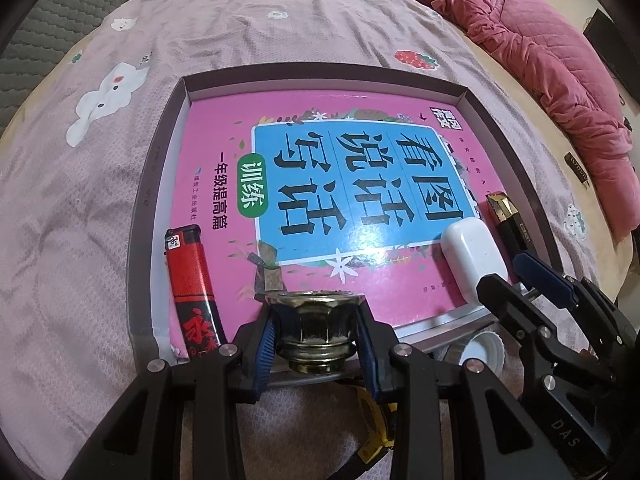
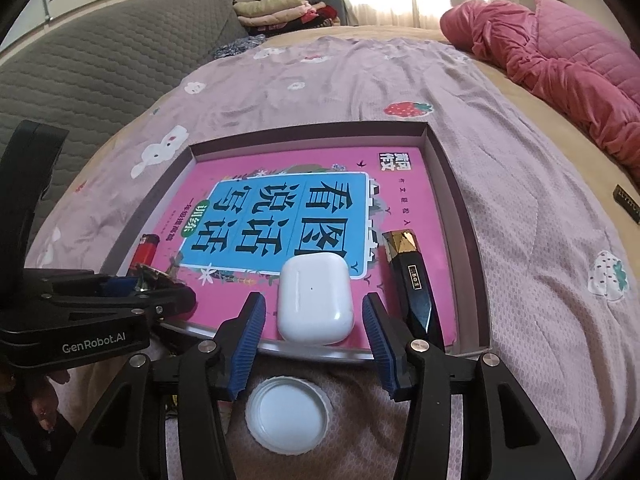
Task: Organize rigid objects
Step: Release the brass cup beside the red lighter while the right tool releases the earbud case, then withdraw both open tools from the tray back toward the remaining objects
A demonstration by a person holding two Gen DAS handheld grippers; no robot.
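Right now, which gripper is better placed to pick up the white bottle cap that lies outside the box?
The right gripper. Its jaws are open and empty, and the white bottle cap lies just below them. The left gripper is shut on the brass nut.

Home bedroom: bed w/ patterned sheet (image 2: 400,76), pink quilt (image 2: 560,48), folded clothes (image 2: 280,10).

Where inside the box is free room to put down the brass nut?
Free: the pink book cover between the red lighter and the white earbud case, and the whole far half of the shallow cardboard box. Crowded: the near right corner, where the case and the black-and-gold tube lie.
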